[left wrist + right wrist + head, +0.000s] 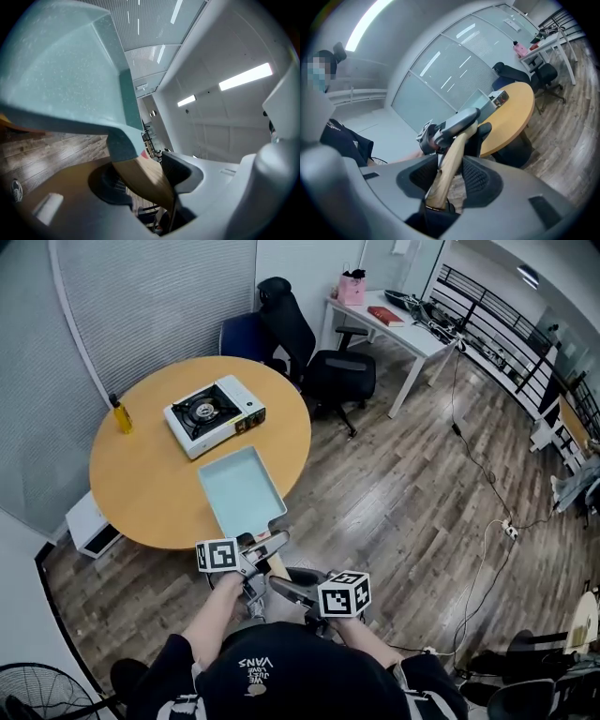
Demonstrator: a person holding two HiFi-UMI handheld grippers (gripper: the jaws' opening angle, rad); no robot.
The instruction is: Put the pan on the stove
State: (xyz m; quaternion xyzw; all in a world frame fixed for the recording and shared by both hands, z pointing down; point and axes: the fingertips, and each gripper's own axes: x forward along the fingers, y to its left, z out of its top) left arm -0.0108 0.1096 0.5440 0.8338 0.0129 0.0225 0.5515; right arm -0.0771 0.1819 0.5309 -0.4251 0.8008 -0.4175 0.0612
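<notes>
Head view: the left gripper (pixel 265 547) clamps the pan's (pixel 242 488) wooden handle (pixel 275 564) near the body. The right gripper (pixel 281 585) grips the handle's end, probably sharing the weight. The pan hangs over the worktop's (pixel 150 486) near edge, short of the stove (pixel 214 414).

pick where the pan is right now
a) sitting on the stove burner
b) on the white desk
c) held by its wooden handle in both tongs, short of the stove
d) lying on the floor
c: the left tongs and right tongs both clamp the handle, and the pan hangs over the table's near edge while the stove stands bare.
</notes>
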